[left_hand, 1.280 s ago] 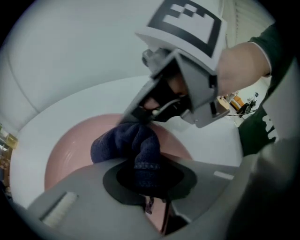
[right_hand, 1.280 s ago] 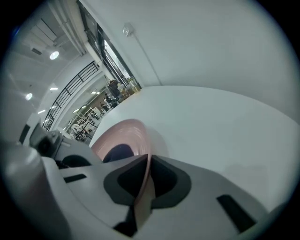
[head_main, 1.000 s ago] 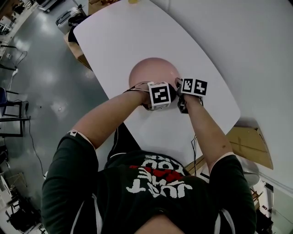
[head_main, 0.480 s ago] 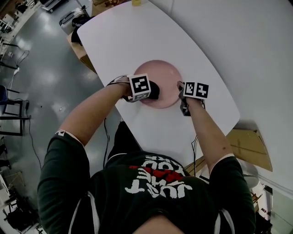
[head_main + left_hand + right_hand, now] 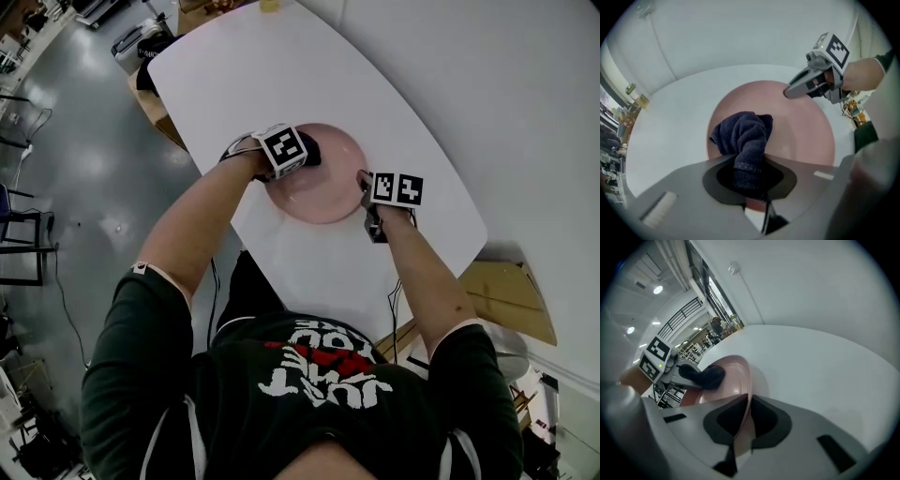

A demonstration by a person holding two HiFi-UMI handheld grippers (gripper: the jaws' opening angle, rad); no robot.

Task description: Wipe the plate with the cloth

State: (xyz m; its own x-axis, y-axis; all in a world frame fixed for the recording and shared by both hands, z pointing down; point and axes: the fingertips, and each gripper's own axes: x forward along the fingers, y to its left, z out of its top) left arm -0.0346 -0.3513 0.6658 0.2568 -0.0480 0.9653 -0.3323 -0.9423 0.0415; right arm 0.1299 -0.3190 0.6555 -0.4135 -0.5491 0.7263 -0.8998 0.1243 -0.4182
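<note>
A pink plate (image 5: 328, 192) lies on the white table (image 5: 234, 75). My left gripper (image 5: 298, 156) points steeply down over the plate's far left part, shut on a dark blue cloth (image 5: 311, 150). In the left gripper view the cloth (image 5: 743, 136) bunches out from between the jaws onto the plate (image 5: 801, 131). My right gripper (image 5: 366, 187) is shut on the plate's right rim. The right gripper view shows that rim (image 5: 745, 394) running edge-on between the closed jaws, which lift that side, with the cloth (image 5: 710, 375) and the left gripper (image 5: 686, 373) beyond.
The table's near edge runs just in front of the person's body. A small yellow thing (image 5: 270, 5) sits at the table's far end. A cardboard box (image 5: 511, 295) lies on the floor at the right, and a black frame (image 5: 23, 248) stands at the left.
My left gripper has carried the cloth across the plate from its near right side to its far left part. The right gripper has kept still on the rim.
</note>
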